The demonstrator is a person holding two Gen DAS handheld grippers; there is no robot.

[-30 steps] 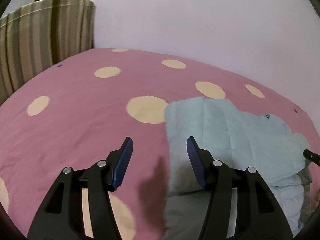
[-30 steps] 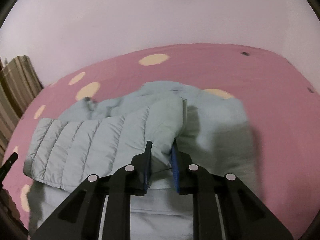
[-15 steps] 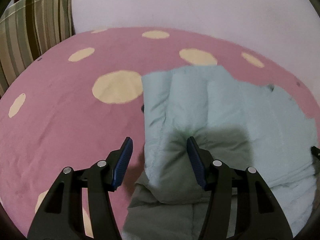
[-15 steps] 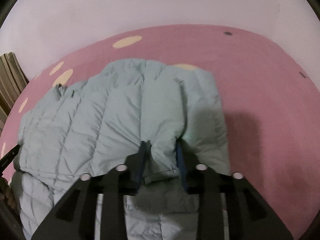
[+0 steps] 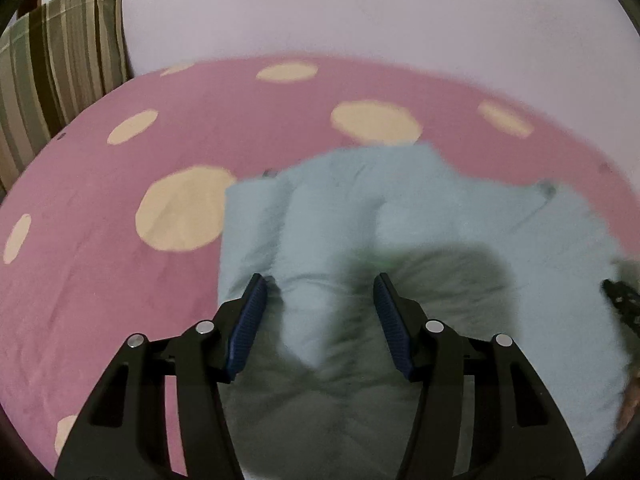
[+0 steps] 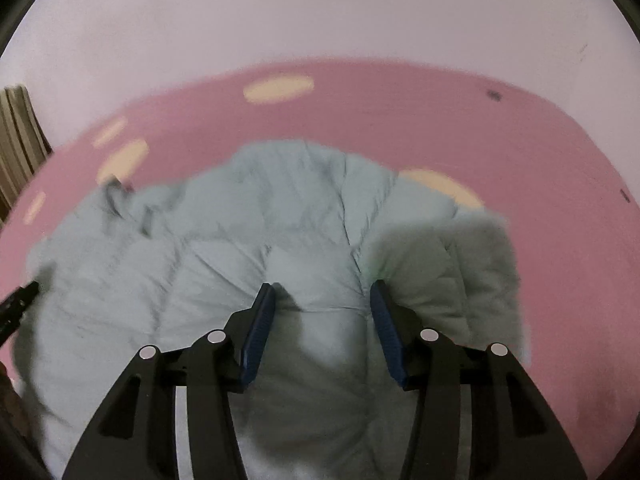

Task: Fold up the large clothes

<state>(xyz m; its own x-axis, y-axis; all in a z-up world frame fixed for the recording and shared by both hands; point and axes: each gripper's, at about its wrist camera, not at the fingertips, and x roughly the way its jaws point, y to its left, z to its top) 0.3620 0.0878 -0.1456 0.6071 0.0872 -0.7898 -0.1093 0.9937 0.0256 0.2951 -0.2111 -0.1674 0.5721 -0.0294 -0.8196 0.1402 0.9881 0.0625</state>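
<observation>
A pale blue quilted puffer jacket (image 5: 400, 220) lies folded over itself on a pink bedsheet with cream dots (image 5: 120, 280). My left gripper (image 5: 320, 312) is open just above the jacket's left part, with nothing between its blue pads. In the right wrist view the jacket (image 6: 240, 240) fills the middle of the bed. My right gripper (image 6: 322, 316) is open over the jacket's near right part and holds nothing. The tip of the right gripper (image 5: 620, 300) shows at the right edge of the left wrist view.
A striped cushion (image 5: 60, 60) stands at the far left against the pale wall (image 5: 360, 8). The pink sheet (image 6: 560, 200) extends to the right of the jacket. The left gripper's tip (image 6: 16, 304) shows at the left edge of the right wrist view.
My right gripper laid the jacket flap down to the left and opened, letting go of it. My left gripper moved right, over the jacket, staying open.
</observation>
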